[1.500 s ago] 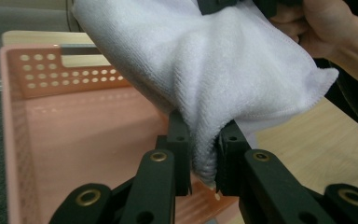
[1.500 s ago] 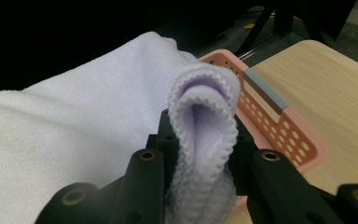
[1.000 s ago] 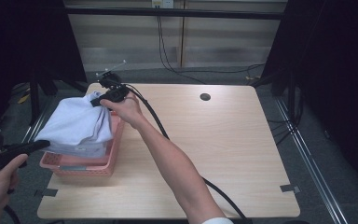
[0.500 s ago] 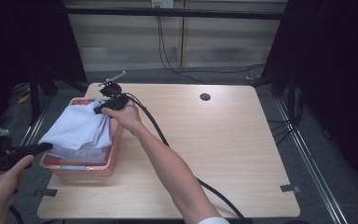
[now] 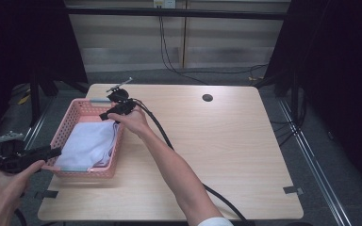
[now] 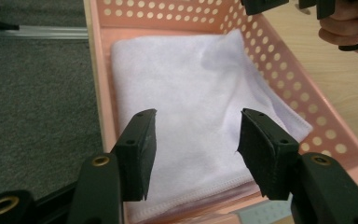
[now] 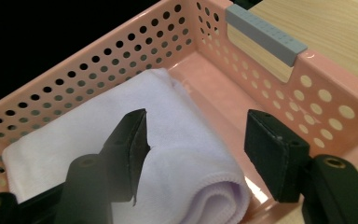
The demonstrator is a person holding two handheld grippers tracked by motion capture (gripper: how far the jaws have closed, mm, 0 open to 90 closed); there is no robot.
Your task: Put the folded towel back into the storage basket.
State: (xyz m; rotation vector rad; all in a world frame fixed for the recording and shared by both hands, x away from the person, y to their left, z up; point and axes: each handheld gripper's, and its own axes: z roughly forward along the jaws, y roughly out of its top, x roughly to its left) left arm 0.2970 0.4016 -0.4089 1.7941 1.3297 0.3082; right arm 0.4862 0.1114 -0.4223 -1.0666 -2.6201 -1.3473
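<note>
White folded terry cloth towel (image 5: 90, 147) lies inside the pink perforated plastic basket (image 5: 64, 133) at the left of the pale wooden table (image 5: 226, 155). At the basket's near end, the left gripper (image 5: 52, 152) has just been opening; its jaws stand apart above the towel's hemmed edge, pressing nothing. Further right, at the far end, the right gripper (image 5: 107, 115) has likewise just spread, clear of the rolled fold below. Soft, light and limp, the towel would likely sag and unfold if lifted; pinching both ends of a thick folded edge looks safest.

Towel (image 5: 90, 146) in basket (image 5: 86, 107), table's (image 5: 226, 150) left
</note>
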